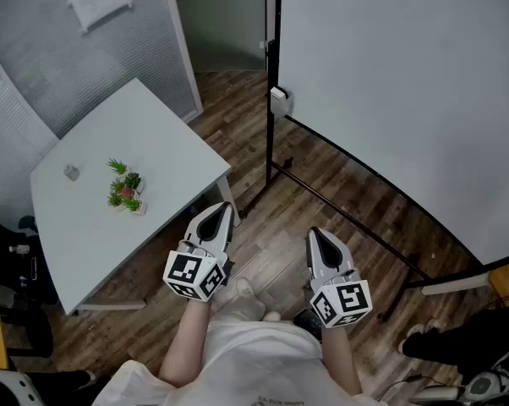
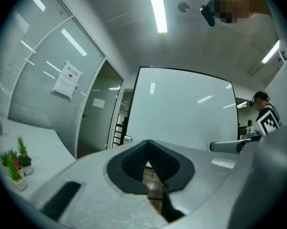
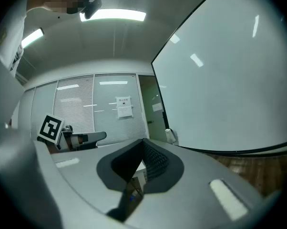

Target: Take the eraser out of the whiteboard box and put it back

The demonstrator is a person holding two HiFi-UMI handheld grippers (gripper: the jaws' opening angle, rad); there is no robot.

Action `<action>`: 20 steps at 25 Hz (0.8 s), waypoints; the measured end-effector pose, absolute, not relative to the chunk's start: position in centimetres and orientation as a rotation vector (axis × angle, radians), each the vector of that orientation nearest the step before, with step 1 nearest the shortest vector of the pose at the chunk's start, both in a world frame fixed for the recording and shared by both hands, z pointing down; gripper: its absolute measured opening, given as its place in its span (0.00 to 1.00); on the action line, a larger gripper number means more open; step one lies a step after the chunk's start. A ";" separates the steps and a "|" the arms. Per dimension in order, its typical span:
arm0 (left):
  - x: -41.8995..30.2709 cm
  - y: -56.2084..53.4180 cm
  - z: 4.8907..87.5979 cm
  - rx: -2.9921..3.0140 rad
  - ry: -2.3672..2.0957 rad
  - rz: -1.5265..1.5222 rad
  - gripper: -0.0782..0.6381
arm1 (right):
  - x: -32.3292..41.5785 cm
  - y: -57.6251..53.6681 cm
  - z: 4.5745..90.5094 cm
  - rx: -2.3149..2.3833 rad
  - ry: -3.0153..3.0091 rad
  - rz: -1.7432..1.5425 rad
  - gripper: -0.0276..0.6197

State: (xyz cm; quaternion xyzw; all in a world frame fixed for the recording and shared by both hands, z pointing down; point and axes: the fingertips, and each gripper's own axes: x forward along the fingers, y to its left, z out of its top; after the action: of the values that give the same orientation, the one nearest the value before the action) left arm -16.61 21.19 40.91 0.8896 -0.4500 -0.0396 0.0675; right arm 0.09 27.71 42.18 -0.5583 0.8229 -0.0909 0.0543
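A large whiteboard point(image 1: 407, 91) stands ahead on the right. A small white box point(image 1: 279, 101) hangs on its dark left post, and no eraser shows from here. My left gripper point(image 1: 223, 209) and right gripper point(image 1: 315, 235) are held side by side over the wooden floor, level and well short of the box. Both are shut with nothing between the jaws. In the left gripper view the closed jaws point(image 2: 148, 143) point at the whiteboard point(image 2: 181, 111) with the box point(image 2: 128, 138) at its left edge. The right gripper view shows its closed jaws point(image 3: 143, 141) and the box point(image 3: 170, 135).
A white table point(image 1: 85, 227) stands at the left with small potted plants point(image 1: 125, 189) and a small grey object point(image 1: 71, 172). The whiteboard's dark floor rail point(image 1: 347, 218) runs across in front of my right gripper. A glass partition point(image 1: 60, 49) lies beyond the table.
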 end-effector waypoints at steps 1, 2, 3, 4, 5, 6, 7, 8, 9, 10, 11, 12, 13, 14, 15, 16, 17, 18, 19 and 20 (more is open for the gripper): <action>-16.3 21.8 40.8 2.696 -1.355 -0.098 0.11 | 0.2 28.1 42.1 -1.693 2.500 -0.283 0.06; -16.1 22.4 40.7 2.709 -1.353 -0.078 0.11 | 0.3 28.5 42.1 -1.692 2.500 -0.288 0.06; -15.9 23.0 40.7 2.721 -1.350 -0.063 0.11 | 0.3 28.9 42.0 -1.691 2.500 -0.289 0.06; -15.8 23.5 40.7 2.728 -1.348 -0.054 0.11 | 0.3 29.3 41.9 -1.691 2.499 -0.285 0.06; -15.9 23.9 40.8 2.730 -1.348 -0.049 0.11 | 0.2 29.6 41.9 -1.691 2.499 -0.280 0.06; -16.0 24.2 40.9 2.728 -1.352 -0.049 0.11 | 0.1 29.8 41.8 -1.690 2.501 -0.276 0.06; -16.2 24.3 41.0 2.723 -1.362 -0.050 0.11 | -0.1 30.0 41.8 -1.689 2.505 -0.275 0.06; -16.4 24.5 41.1 2.720 -1.374 -0.052 0.11 | -0.2 30.2 41.9 -1.687 2.510 -0.277 0.06; -16.6 24.6 41.1 2.717 -1.386 -0.055 0.11 | -0.3 30.4 42.0 -1.686 2.515 -0.281 0.06; -16.6 24.7 41.1 2.717 -1.392 -0.057 0.11 | -0.3 30.6 42.0 -1.687 2.516 -0.285 0.06; -16.4 24.7 41.1 2.718 -1.388 -0.057 0.11 | -0.2 30.8 42.1 -1.687 2.515 -0.285 0.06; -16.1 24.7 41.2 2.719 -1.372 -0.052 0.12 | -0.1 30.9 42.1 -1.684 2.513 -0.284 0.06; -15.7 24.8 41.4 2.717 -1.346 -0.040 0.16 | 0.0 30.9 42.0 -1.676 2.512 -0.282 0.06; -15.3 24.8 41.8 2.713 -1.316 -0.022 0.28 | -0.1 30.9 41.9 -1.663 2.515 -0.284 0.06; -14.9 24.8 42.1 2.704 -1.289 -0.004 0.39 | -0.2 30.9 42.0 -1.646 2.526 -0.292 0.06; -14.6 24.8 42.5 2.694 -1.269 0.008 0.46 | -0.4 30.9 42.1 -1.628 2.541 -0.305 0.15; -14.4 24.7 42.7 2.684 -1.256 0.013 0.49 | -0.6 30.8 42.2 -1.616 2.558 -0.320 0.28; -14.2 24.6 42.9 2.676 -1.249 0.016 0.52 | -0.7 30.7 42.4 -1.613 2.572 -0.332 0.38; -14.0 24.5 43.0 2.673 -1.247 0.020 0.55 | -0.6 30.6 42.5 -1.618 2.582 -0.336 0.43; -13.7 24.4 43.0 2.676 -1.248 0.025 0.57 | -0.4 30.4 42.6 -1.626 2.586 -0.336 0.46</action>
State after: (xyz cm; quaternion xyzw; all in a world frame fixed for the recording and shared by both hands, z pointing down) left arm -13.71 24.38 43.03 0.9022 -0.4208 0.0086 0.0942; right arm -0.36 30.44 42.58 -0.5289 0.8410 -0.1093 0.0340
